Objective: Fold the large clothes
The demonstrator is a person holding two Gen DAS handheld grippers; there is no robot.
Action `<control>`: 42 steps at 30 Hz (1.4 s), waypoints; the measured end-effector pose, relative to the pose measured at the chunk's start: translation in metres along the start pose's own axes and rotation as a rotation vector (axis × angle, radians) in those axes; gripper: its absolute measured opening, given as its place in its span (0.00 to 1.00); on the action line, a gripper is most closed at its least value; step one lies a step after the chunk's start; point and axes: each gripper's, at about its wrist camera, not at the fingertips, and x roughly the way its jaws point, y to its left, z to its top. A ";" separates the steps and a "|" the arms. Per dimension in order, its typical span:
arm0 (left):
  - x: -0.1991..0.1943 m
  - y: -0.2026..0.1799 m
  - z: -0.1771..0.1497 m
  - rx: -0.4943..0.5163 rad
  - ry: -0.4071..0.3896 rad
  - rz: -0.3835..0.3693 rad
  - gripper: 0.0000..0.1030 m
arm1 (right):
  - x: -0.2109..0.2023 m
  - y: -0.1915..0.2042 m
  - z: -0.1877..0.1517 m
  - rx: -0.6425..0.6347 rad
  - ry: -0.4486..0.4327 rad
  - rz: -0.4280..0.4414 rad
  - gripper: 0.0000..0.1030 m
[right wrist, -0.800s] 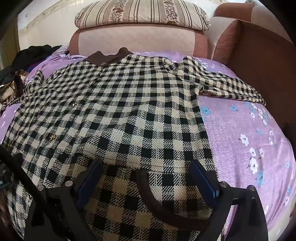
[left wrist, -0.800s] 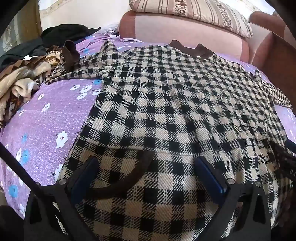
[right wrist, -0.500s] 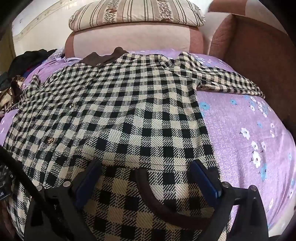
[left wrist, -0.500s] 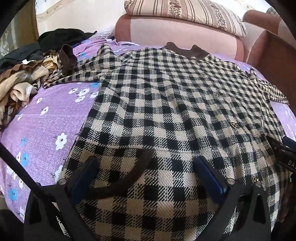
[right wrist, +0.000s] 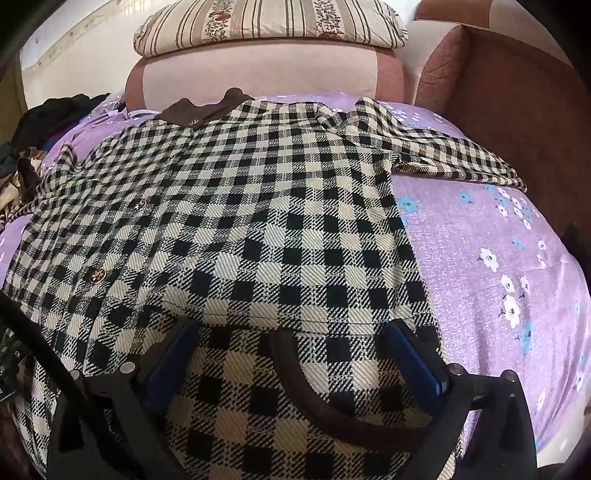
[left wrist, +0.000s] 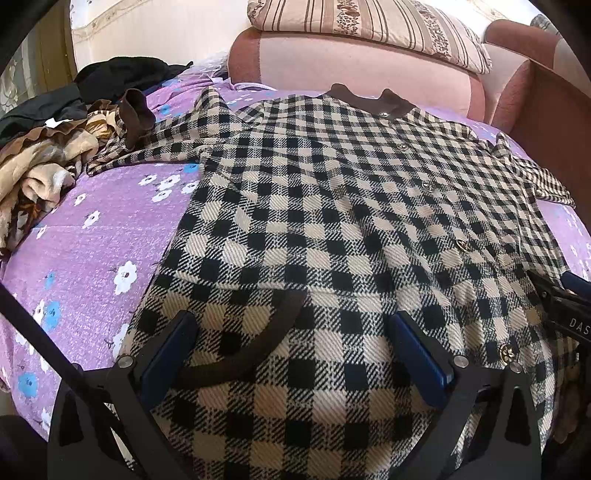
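Note:
A large black-and-cream checked coat with a brown collar and gold buttons lies flat, front up, on a purple flowered sheet. Its sleeves spread to both sides. My left gripper is open over the coat's lower left part. A curved brown pocket trim lies between its blue pads. My right gripper is open over the lower right part, straddling the other brown pocket trim. No cloth is pinched by either gripper. The right gripper's tip shows at the left view's right edge.
A heap of brown, beige and black clothes lies at the sheet's far left. A pink padded backrest with a striped pillow stands behind the collar. A brown armrest runs along the right side, close to the right sleeve.
Both grippers remain open over the coat's lower part. The views have shifted only slightly, and the coat lies as before.

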 end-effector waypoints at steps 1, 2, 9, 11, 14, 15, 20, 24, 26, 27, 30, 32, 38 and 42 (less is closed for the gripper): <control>-0.002 0.000 -0.001 -0.003 -0.003 0.000 1.00 | 0.000 -0.003 0.002 0.000 0.003 0.006 0.99; -0.003 0.000 -0.002 -0.006 -0.009 0.000 1.00 | -0.001 -0.004 0.002 0.001 0.006 0.009 0.99; -0.016 0.003 -0.003 -0.015 -0.070 0.025 1.00 | -0.012 -0.002 -0.002 -0.026 -0.014 -0.024 0.98; -0.019 0.003 -0.001 -0.012 -0.087 0.032 1.00 | -0.016 0.001 -0.002 -0.051 -0.031 -0.051 0.98; -0.022 0.003 -0.001 -0.007 -0.097 0.035 1.00 | -0.021 0.006 -0.003 -0.086 -0.051 -0.083 0.98; -0.023 0.003 -0.001 -0.007 -0.098 0.035 1.00 | -0.022 0.006 -0.004 -0.093 -0.055 -0.089 0.98; -0.025 0.004 -0.003 -0.006 -0.106 0.034 1.00 | -0.026 0.007 -0.004 -0.105 -0.069 -0.106 0.97; -0.026 0.006 -0.004 -0.007 -0.109 0.035 1.00 | -0.028 0.006 -0.003 -0.101 -0.074 -0.113 0.97; -0.028 0.006 -0.005 -0.008 -0.118 0.037 1.00 | -0.028 0.005 -0.004 -0.096 -0.074 -0.115 0.97; -0.028 0.005 -0.006 -0.007 -0.122 0.039 1.00 | -0.029 0.004 -0.004 -0.093 -0.074 -0.116 0.97; -0.028 0.004 -0.006 -0.003 -0.125 0.041 1.00 | -0.030 0.002 -0.003 -0.091 -0.079 -0.121 0.97; -0.027 0.003 -0.006 0.000 -0.124 0.042 1.00 | -0.030 0.002 -0.004 -0.094 -0.080 -0.129 0.97; -0.027 0.001 -0.008 0.006 -0.125 0.044 1.00 | -0.026 0.001 -0.003 -0.092 -0.066 -0.153 0.97; -0.027 0.000 -0.008 0.002 -0.123 0.043 1.00 | -0.025 0.000 -0.003 -0.089 -0.062 -0.180 0.97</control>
